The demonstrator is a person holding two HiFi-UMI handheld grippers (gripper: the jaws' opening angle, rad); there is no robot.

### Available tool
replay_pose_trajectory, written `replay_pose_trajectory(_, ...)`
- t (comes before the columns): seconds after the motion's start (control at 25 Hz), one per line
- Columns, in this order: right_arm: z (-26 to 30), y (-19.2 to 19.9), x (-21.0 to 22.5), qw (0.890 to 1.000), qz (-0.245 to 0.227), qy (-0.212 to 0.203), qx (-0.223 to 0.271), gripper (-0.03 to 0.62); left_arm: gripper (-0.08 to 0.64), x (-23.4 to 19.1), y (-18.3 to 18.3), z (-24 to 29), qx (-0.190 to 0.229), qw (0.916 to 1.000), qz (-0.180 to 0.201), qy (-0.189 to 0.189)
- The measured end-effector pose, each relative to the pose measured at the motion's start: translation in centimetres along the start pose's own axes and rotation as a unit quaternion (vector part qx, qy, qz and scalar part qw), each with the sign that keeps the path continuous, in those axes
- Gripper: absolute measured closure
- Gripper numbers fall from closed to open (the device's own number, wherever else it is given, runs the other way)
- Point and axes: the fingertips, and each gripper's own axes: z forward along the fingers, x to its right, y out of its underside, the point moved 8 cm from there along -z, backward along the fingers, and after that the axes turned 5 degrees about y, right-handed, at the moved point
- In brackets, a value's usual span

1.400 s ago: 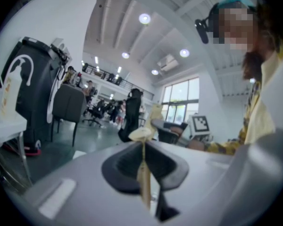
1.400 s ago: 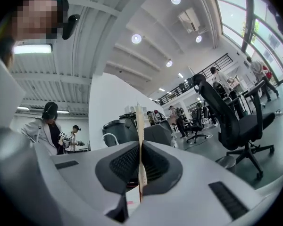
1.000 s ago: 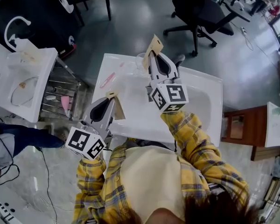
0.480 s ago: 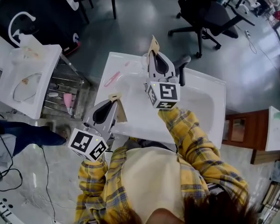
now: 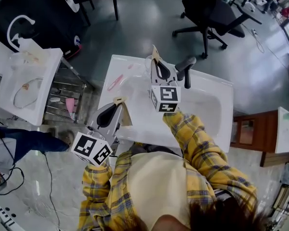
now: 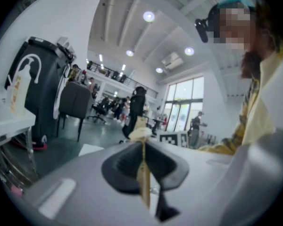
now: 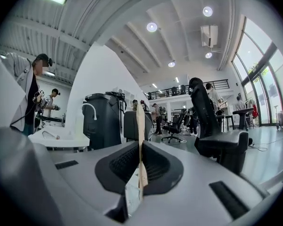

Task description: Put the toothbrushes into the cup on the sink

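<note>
White sink [image 5: 202, 105] on a grey floor: a pink toothbrush [image 5: 115, 82] lies near its back-left corner. My right gripper [image 5: 155, 56], jaws together with nothing visible between them, hangs at the cup [image 5: 148, 63] on the back edge. My left gripper [image 5: 118, 101], also closed and empty, waits at the front-left edge. Next, I judge, comes fetching that toothbrush: open the jaws over its handle, then pinch.

Cup [image 5: 147, 63] mostly hidden behind right gripper [image 5: 155, 57]; pink toothbrush [image 5: 115, 82] too small, possibly 2 together.
</note>
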Motion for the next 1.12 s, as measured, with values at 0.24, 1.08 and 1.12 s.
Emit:
replay_pose_trajectory(0.24,0.0,1.2,0.0,0.999,-0.001,-0.009,-0.034,0.574,0.54,-0.1,-0.3,0.7,-0.003,0.9999,0.003,0.012)
replay_pose_trajectory(1.08,-4.3,1.0,0.3,0.997,0.02,-0.045,-0.061,0.572,0.54,-0.4,-0.3,2.7,-0.006,0.9996,0.005,0.029)
replay_pose_trajectory(1.12,-4.6,0.9,0.4,0.997,0.022,-0.049,-0.062,0.572,0.54,-0.5,-0.4,2.9,-0.006,0.9996,0.005,0.029)
